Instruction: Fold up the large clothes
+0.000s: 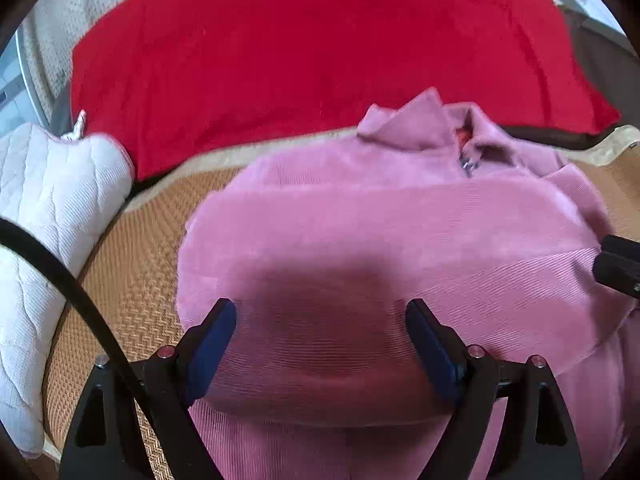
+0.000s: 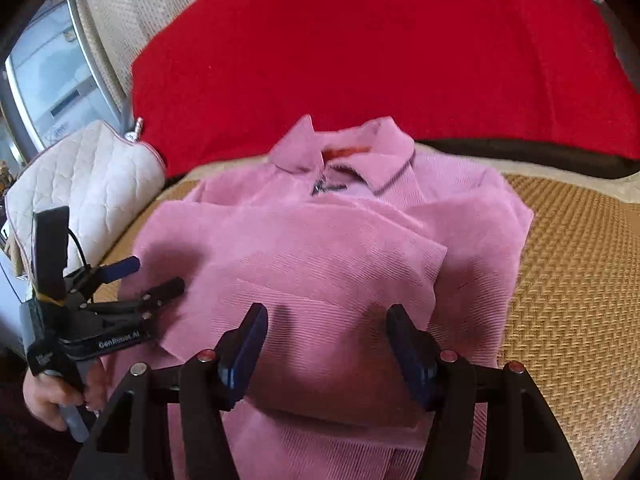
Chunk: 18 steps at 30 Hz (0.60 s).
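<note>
Fingers (image 2: 138, 268) of left gripper (image 2: 158, 276), hand (image 2: 44, 396): right view only.

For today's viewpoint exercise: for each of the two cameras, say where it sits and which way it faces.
Left wrist: sits on the left gripper, looking down along its open fingers at the pink jacket; the right gripper's tip shows at the right edge.
Right wrist: sits on the right gripper, looking down at the jacket; the left gripper and the hand show at left.
Shared: jacket, red cloth, white cushion, woven mat.
</note>
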Each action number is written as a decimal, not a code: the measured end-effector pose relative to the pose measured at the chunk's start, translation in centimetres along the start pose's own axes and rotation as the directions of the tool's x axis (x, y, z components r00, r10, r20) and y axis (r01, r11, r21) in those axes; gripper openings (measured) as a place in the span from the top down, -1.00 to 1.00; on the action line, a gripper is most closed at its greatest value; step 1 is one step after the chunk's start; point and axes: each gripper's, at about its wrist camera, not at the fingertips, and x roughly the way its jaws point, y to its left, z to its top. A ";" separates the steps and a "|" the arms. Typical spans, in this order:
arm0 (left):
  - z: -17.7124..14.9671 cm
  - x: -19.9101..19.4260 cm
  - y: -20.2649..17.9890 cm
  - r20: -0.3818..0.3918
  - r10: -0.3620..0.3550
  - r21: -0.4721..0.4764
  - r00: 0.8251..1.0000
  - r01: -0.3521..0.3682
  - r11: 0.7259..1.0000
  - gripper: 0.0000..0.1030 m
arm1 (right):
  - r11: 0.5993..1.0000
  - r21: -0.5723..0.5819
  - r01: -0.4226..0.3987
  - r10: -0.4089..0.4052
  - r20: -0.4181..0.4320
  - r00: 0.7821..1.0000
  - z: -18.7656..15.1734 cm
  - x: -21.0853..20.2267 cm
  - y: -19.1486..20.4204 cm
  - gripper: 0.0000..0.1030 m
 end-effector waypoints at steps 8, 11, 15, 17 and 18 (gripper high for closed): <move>0.8 -1.3 0.2 0.091 0.026 -0.008 0.996 -0.026 1.000 -0.68 | 0.998 -0.019 0.067 -0.067 0.031 0.997 -0.2 -0.7 0.4 -0.26; 0.9 -0.9 0.2 0.078 0.022 -0.010 0.997 -0.021 1.000 -0.68 | 0.996 -0.021 0.090 -0.090 0.012 0.996 -0.3 0.0 0.3 -0.26; 0.7 0.6 0.0 0.035 0.003 -0.012 0.999 -0.002 1.000 -0.68 | 0.992 -0.032 0.123 -0.124 -0.020 0.992 -0.4 1.0 0.1 -0.26; 0.6 1.0 0.0 0.023 -0.007 -0.016 1.000 0.007 1.000 -0.68 | 0.990 -0.044 0.136 -0.137 -0.018 0.990 -0.5 1.0 0.3 -0.26; 0.6 1.2 0.0 0.019 -0.006 -0.017 1.000 0.007 1.000 -0.68 | 0.989 -0.050 0.140 -0.141 -0.017 0.990 -0.5 1.0 0.3 -0.26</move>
